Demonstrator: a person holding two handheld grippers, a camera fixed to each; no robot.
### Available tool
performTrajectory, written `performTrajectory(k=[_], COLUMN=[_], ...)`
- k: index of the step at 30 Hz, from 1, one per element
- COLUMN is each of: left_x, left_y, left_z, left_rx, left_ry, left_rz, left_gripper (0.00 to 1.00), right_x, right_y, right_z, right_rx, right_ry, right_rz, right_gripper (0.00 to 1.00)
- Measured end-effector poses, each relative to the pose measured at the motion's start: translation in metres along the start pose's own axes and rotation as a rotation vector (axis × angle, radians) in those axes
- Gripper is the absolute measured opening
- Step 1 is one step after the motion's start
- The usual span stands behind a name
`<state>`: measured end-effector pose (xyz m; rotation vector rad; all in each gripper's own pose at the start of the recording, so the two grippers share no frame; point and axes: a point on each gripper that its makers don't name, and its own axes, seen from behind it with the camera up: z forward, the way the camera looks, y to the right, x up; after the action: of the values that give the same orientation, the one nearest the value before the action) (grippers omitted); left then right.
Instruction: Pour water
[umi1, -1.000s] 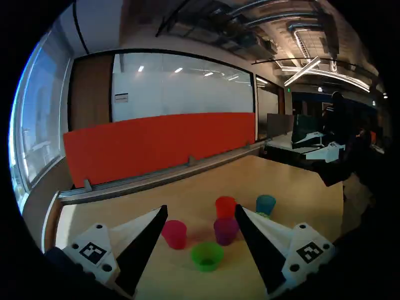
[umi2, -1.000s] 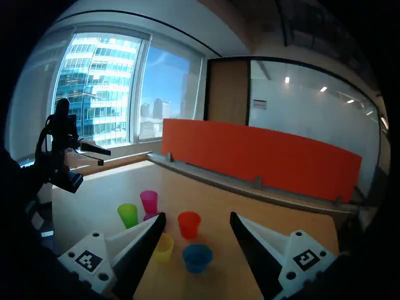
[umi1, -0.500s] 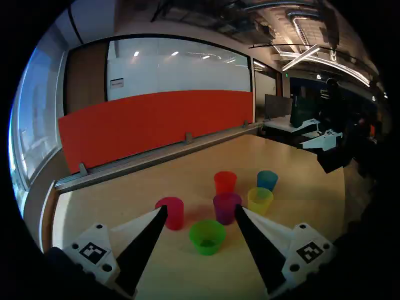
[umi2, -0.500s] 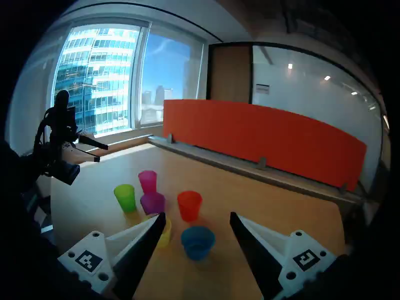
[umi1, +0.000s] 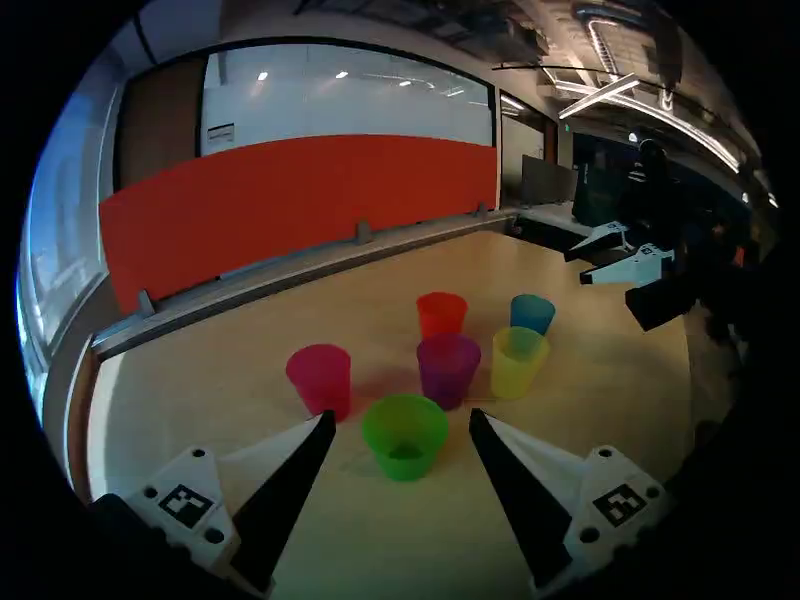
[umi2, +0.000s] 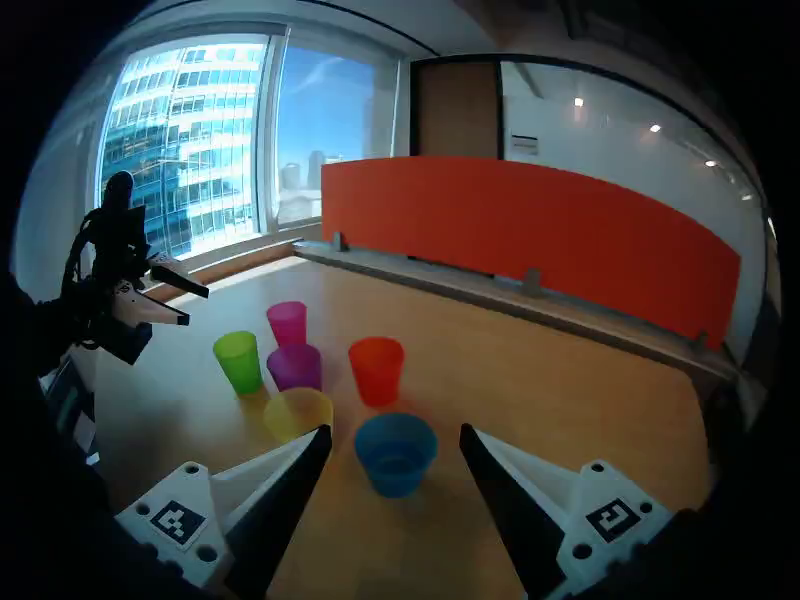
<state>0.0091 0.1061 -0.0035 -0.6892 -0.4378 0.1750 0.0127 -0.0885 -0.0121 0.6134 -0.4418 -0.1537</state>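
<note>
Fingers (umi1: 295, 470) apart, green cup (umi1: 405, 450) before left gripper (umi1: 400, 414), blue cup (umi2: 395, 458) before right gripper (umi2: 395, 428)

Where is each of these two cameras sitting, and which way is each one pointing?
Left gripper view: rides the left claw, low over the pale wooden table, facing the orange divider panel; its open fingers frame the translucent green plastic cup; the right claw is far right.
Right gripper view: rides the right claw, facing the windows and the divider; open fingers frame the blue plastic cup; the left claw is far left.
Shared: the cluster of six plastic cups, seen from roughly opposite sides.
</note>
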Motion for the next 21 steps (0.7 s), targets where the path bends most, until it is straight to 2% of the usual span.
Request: performTrajectory(k=[10,21], left_x=[-0.035,-0.056], left_y=[0.0,0.001], left_z=[0.021,0.04], left_rx=[-0.02,-0.045], left_ry=[-0.088,-0.157], left_rz=[0.015,0.019], left_gripper=[1.0,1.0], right_x=[-0.028,-0.045], right_y=[0.003,0.003], right_z=[0.018,0.033], right_rx=[0.003,0.012], right_ry=[-0.059,-0.102], right_rz=[0.016,0.015], right_gripper=[0.99,0.99])
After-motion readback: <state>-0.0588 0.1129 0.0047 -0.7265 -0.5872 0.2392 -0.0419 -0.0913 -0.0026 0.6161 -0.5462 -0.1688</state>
